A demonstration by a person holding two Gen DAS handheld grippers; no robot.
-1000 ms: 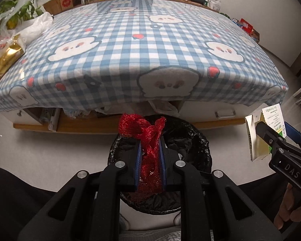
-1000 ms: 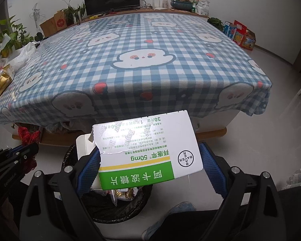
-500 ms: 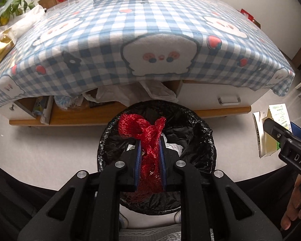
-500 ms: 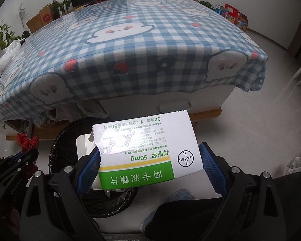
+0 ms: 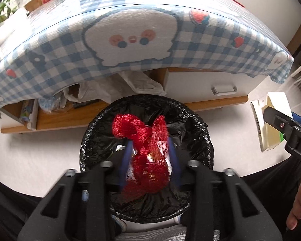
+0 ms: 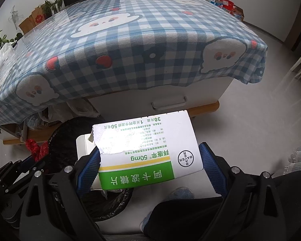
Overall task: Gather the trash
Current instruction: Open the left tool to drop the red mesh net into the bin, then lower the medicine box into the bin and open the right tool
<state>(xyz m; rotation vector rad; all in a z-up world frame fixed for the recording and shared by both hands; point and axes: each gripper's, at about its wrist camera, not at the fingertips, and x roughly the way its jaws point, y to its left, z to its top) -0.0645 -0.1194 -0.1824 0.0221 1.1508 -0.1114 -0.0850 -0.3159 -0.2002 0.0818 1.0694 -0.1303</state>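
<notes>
In the left wrist view my left gripper stands open right above a black-lined trash bin. A crumpled red mesh net hangs loose between its spread blue fingers, over the bin's mouth. My right gripper is shut on a white and green medicine box, held flat just right of the bin. The box and right gripper also show at the right edge of the left wrist view. The net also shows in the right wrist view.
A low table with a blue checked cloth stands behind the bin, its edge overhanging. Plastic bags and clutter lie on the shelf under it. A drawer handle is to the right. White floor surrounds the bin.
My left gripper has opened, and the red net has come loose between the fingers. Both grippers have come lower and closer over the bin. The right one still holds the box.
</notes>
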